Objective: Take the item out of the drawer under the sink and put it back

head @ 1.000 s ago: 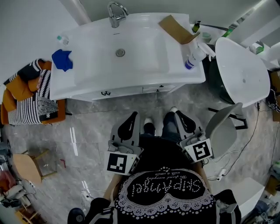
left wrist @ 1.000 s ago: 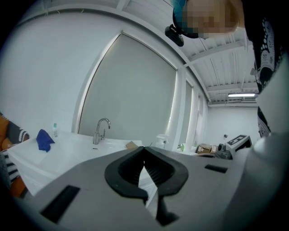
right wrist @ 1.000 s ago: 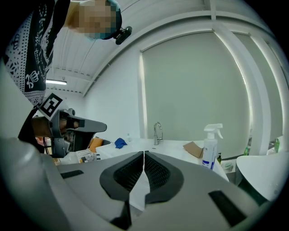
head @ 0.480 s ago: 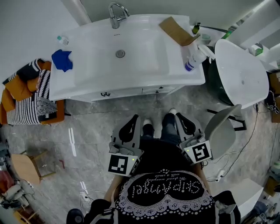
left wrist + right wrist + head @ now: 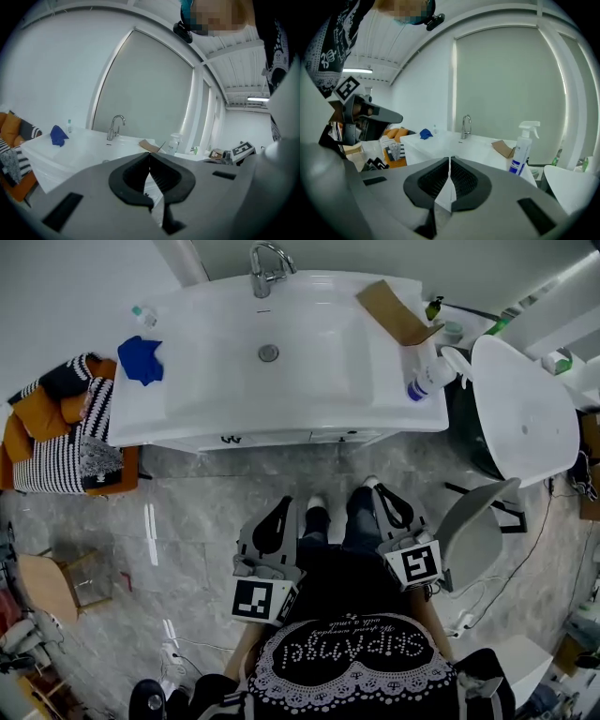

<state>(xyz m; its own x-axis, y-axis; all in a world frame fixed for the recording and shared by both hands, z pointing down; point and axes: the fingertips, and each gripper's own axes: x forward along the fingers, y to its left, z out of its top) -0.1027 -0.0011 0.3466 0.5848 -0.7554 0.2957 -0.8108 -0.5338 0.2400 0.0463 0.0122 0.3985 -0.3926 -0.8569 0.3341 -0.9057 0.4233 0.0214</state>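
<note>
A white sink stands at the far side of a grey tiled floor, its drawer closed, contents hidden. A blue cloth, cardboard piece and spray bottle rest on top. Near, well apart from it, the left gripper and right gripper are clenched, empty; a grey chair stands right.
</note>
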